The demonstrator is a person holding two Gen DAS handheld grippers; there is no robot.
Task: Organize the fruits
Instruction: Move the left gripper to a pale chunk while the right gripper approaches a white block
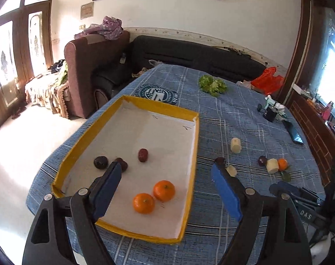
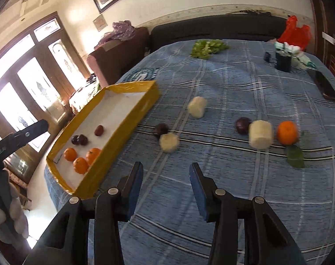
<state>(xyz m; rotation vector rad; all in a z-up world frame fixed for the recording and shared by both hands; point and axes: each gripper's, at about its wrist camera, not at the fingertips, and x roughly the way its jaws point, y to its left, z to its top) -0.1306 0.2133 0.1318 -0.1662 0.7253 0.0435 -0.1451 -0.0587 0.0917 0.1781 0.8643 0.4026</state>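
A yellow-rimmed tray with a white floor holds two oranges, dark plums and a red date. My left gripper hangs open above the tray's near half with nothing between its fingers. In the right wrist view the tray lies at the left and shows three oranges. My right gripper stands open and empty over the blue cloth. Ahead of it lie a plum, a white chunk, another plum, a bigger white chunk and an orange.
A third white chunk lies farther back, with lettuce beyond it. A dark box, a red bag and a phone sit at the far right. A green leaf lies by the orange. Sofas stand behind the table.
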